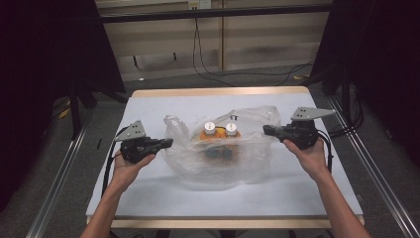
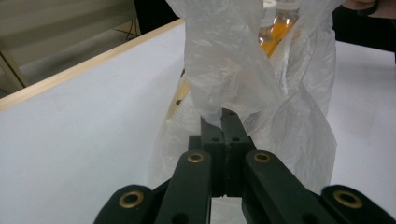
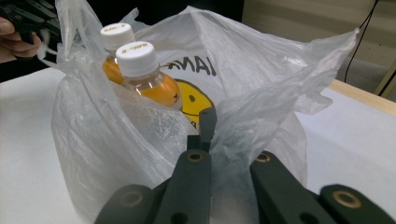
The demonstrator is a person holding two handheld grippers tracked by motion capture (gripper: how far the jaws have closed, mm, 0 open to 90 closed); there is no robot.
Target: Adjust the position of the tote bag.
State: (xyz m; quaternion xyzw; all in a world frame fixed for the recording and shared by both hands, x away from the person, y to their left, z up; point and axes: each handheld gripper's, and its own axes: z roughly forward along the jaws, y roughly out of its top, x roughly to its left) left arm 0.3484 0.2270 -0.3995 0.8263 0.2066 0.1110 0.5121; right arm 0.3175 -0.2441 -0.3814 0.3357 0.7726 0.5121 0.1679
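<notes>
Pinching the plastic bag [image 1: 223, 163] from both sides: your left gripper [image 2: 223, 117] is clamped on the handle at its end, and your right gripper [image 3: 208, 122] bites the film opposite. It sits mid-table [image 1: 148, 198] with two orange bottles [image 3: 152, 86] standing inside, white caps up.

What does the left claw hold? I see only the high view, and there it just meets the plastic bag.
Observer: In the left gripper view, the left claw is shut on a fold of the plastic bag.
Operator: And the right claw?
Observer: The right gripper view shows the right claw pinching the bag's rim.
Operator: Any print on it?
Observer: Yes, a yellow smiley face behind the two bottles.
</notes>
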